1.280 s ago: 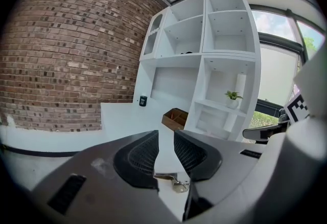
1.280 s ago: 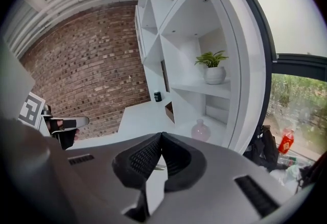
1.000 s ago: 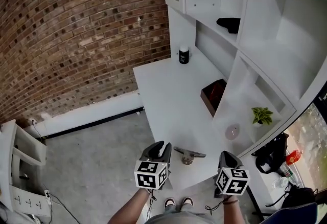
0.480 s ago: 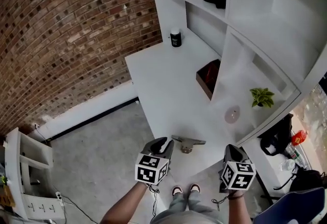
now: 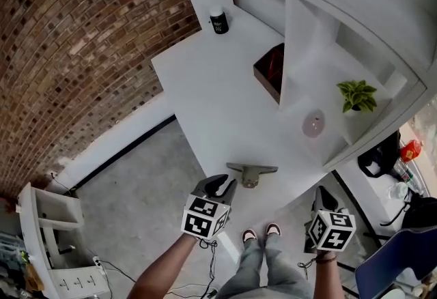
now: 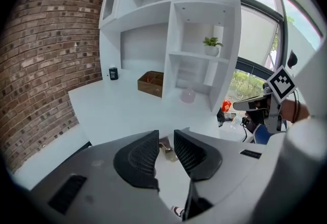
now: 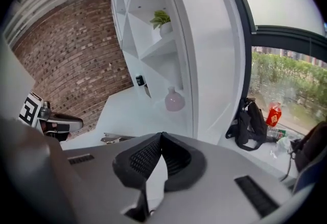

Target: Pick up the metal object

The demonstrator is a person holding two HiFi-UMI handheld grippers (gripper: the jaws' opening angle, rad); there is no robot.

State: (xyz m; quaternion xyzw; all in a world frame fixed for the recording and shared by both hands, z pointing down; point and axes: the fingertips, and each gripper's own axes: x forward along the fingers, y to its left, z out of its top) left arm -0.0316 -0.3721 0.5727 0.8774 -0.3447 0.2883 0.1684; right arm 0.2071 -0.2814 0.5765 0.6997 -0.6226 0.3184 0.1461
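Off the table (image 5: 205, 106) edge, the clenched right gripper (image 5: 326, 201) has dropped back; left gripper (image 5: 222, 186), jaws parted, faces the metal bracket (image 5: 251, 171)

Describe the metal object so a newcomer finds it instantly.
Start at the white table beside the brick wall. Near its front edge lies the metal object. It is a grey T-shaped piece, unlike the black jar and brown box farther back.

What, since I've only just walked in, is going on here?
A person stands at the near edge of the white desk with a hand-held gripper in each hand. The left hand-held gripper, jaws apart and empty, points at the metal object lying on the desk, not yet touching it. The right hand-held gripper is shut on nothing, off to the side.
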